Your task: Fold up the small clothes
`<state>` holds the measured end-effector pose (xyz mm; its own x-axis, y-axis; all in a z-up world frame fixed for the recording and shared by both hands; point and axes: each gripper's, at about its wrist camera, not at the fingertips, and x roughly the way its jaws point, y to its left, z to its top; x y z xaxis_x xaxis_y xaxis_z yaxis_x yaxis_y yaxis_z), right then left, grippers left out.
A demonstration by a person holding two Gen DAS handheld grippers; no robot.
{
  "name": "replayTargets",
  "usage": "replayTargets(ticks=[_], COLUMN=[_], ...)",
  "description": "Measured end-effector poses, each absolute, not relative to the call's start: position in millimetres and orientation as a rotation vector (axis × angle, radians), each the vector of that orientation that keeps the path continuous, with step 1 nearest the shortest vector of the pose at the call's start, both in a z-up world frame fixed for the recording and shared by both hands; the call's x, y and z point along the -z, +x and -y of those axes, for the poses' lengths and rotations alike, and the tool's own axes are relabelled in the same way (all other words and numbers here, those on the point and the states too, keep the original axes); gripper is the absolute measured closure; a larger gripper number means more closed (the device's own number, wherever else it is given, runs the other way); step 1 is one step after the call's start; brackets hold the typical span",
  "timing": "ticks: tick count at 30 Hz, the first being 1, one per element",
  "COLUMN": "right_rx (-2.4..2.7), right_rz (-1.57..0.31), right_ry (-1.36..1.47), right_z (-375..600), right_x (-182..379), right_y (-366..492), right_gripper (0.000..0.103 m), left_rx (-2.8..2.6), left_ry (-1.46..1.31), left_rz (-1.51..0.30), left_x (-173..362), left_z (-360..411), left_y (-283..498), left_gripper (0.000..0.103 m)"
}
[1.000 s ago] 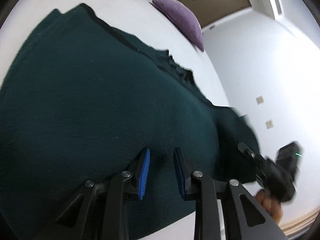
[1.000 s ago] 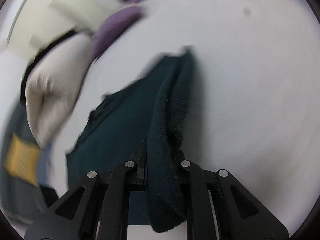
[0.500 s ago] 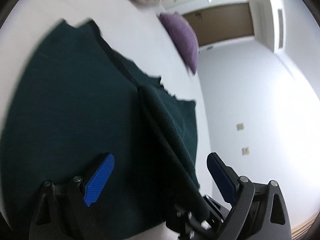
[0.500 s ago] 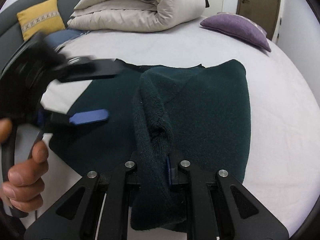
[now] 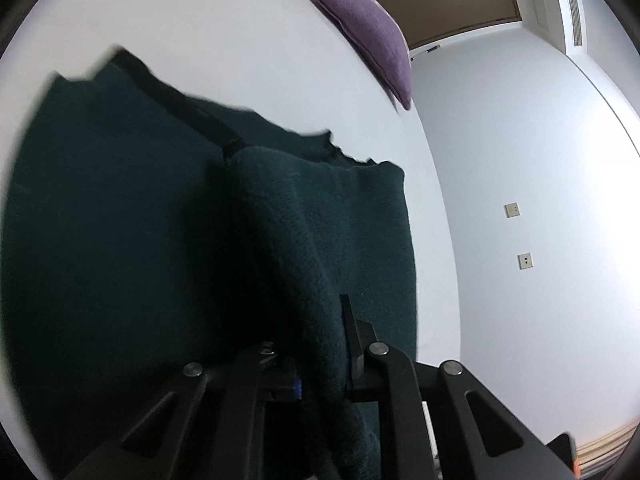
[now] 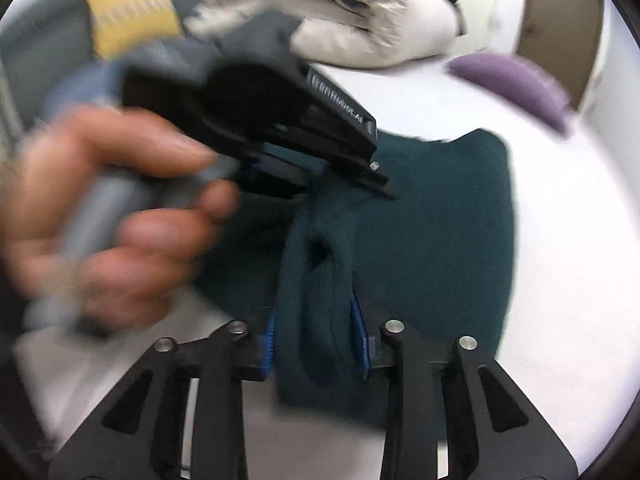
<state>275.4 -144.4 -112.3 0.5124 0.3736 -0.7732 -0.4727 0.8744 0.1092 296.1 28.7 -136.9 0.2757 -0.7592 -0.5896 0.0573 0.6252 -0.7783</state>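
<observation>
A dark green knitted sweater (image 5: 120, 240) lies flat on the white bed (image 5: 240, 40), with one sleeve (image 5: 288, 220) folded across its body. My left gripper (image 5: 320, 340) is closing, and its jaws pinch the thick fold of that sleeve. In the right wrist view the left gripper (image 6: 380, 184) comes in from the left, held by a person's hand (image 6: 120, 208), over the sweater (image 6: 440, 220). My right gripper (image 6: 314, 320) is opening. The rolled sleeve end (image 6: 316, 280) still sits between its blue pads (image 6: 269, 340), loosely.
A purple cushion (image 5: 372, 40) lies at the bed's far edge, with a brown door (image 5: 448, 0) behind it. A rolled cream duvet (image 6: 380, 20) and a yellow cushion (image 6: 132, 12) sit at the head of the bed. A white wall with sockets (image 5: 512, 210) runs to the right.
The left gripper opened wide around the folded sleeve, then clamped onto it. The right gripper carried the sleeve across the sweater and has loosened its jaws. The left hand came closer to the right gripper.
</observation>
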Motion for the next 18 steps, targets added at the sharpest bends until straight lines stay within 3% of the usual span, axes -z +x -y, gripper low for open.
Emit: replayTargets(ticks=[2, 3, 6, 9, 18], right_rx=[-0.612, -0.631, -0.613, -0.49, -0.53], right_rz=[-0.856, -0.809, -0.719, -0.746, -0.886], right_ry=[0.014, 0.065, 0.188, 0.208, 0.105], right_z=[165, 178, 213, 228, 151], right_x=[93, 81, 61, 68, 126], right_y=[260, 253, 251, 271, 310], right_gripper=[0.046, 0.044, 0.044, 0.043, 0.044], left_rx=[0.602, 0.591, 0.574, 0.563, 0.569], left_ry=[-0.707, -0.697, -0.656, -0.621, -0.64], left_rz=[-1.17, -1.168, -1.172, -1.182, -1.192], left_x=[133, 131, 125, 126, 151], left_z=[-48, -59, -85, -104, -126], left_y=[300, 301, 304, 308, 323], left_gripper=[0.089, 0.089, 0.089, 0.089, 0.089])
